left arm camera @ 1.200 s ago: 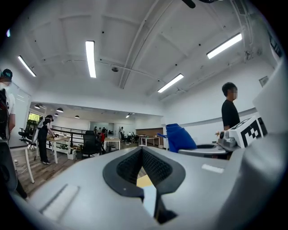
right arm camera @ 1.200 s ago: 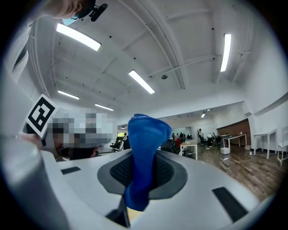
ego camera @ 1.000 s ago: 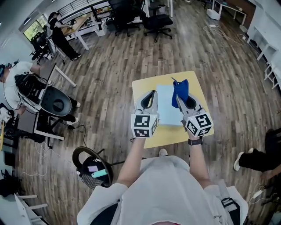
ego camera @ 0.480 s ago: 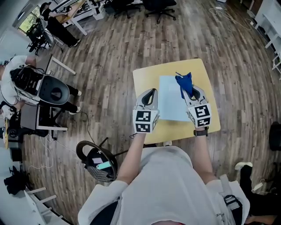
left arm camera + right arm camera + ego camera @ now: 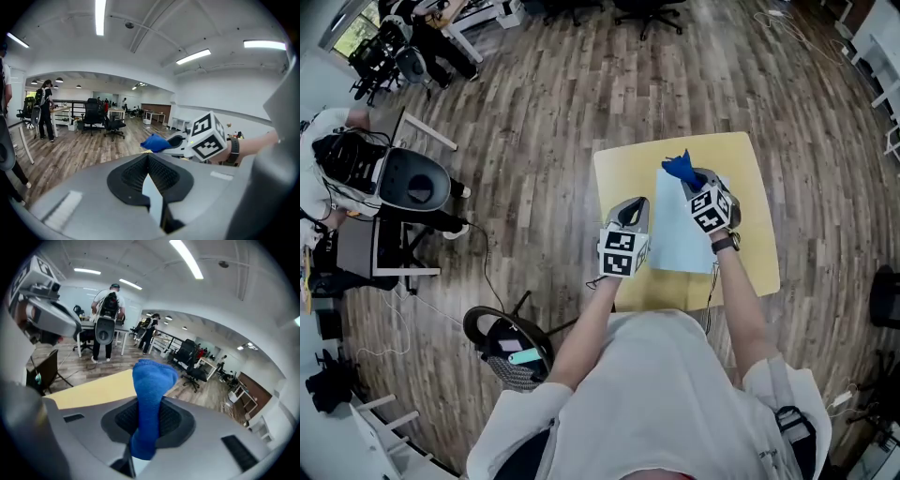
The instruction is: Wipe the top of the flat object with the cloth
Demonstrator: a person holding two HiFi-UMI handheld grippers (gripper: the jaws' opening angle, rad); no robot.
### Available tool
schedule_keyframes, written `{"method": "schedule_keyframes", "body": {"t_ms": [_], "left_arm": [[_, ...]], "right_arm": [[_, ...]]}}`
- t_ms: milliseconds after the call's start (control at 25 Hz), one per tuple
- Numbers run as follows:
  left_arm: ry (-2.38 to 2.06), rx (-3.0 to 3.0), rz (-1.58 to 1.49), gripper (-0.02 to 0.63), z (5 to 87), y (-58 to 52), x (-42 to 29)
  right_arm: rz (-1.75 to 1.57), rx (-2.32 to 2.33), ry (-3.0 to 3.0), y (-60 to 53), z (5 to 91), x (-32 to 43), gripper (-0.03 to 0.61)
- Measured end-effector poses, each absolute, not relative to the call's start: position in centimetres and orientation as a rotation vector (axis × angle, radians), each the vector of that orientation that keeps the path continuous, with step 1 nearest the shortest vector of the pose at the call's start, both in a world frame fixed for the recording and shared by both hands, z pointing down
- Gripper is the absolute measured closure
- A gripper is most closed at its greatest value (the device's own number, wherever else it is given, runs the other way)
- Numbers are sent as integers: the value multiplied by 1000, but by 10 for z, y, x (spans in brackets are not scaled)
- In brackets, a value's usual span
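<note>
The blue cloth (image 5: pixel 679 167) is being clamped by the right gripper (image 5: pixel 692 180) over the far end of the flat object (image 5: pixel 682 246) on the table (image 5: pixel 755 253). The left gripper (image 5: pixel 631 208), jaws together and empty, is being held beside it. Since the object is not being steadied, sliding under the wipe is being risked.

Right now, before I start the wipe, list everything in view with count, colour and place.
table: one, yellow, in front of the person
flat object: one, pale blue-white, lying on the table
cloth: one, blue, over the flat object's far edge
round seat: one, dark, on the floor far left
round bin: one, dark, on the floor near left
floor: brown wood planks, all round
left gripper: grey, jaws together, empty, by the flat object's left edge
right gripper: grey, clamped on the cloth
</note>
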State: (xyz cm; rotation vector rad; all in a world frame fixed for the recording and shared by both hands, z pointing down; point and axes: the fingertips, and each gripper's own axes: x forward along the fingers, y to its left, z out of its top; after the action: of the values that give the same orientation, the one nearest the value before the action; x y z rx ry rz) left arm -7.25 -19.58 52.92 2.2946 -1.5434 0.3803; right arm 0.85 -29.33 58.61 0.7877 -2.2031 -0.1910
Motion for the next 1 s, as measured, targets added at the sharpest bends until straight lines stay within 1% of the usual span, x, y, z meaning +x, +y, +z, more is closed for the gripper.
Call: {"method": "schedule_keyframes", "body": {"t_ms": [240,360,480,760,1000], "left_arm": [[-1505,2267,410,609,553,-204,-75],[-1506,2258,410,609,559,-210,-80],[-1505,2248,409,609,565,-211,-82],[-1440,2263,435,609,575,-212,-71],[-1356,2312,470,609,574,-217,-38]], "right_arm": [[-356,402,-1989,-311,673,-41,514],[-432,328,-1880,-321,706,-52,514],[-439,324,-1826,-324,724,-47,514],[-432,397,-1768,-322,723,3,514],[-353,512,-1672,-330,724,98,514]]}}
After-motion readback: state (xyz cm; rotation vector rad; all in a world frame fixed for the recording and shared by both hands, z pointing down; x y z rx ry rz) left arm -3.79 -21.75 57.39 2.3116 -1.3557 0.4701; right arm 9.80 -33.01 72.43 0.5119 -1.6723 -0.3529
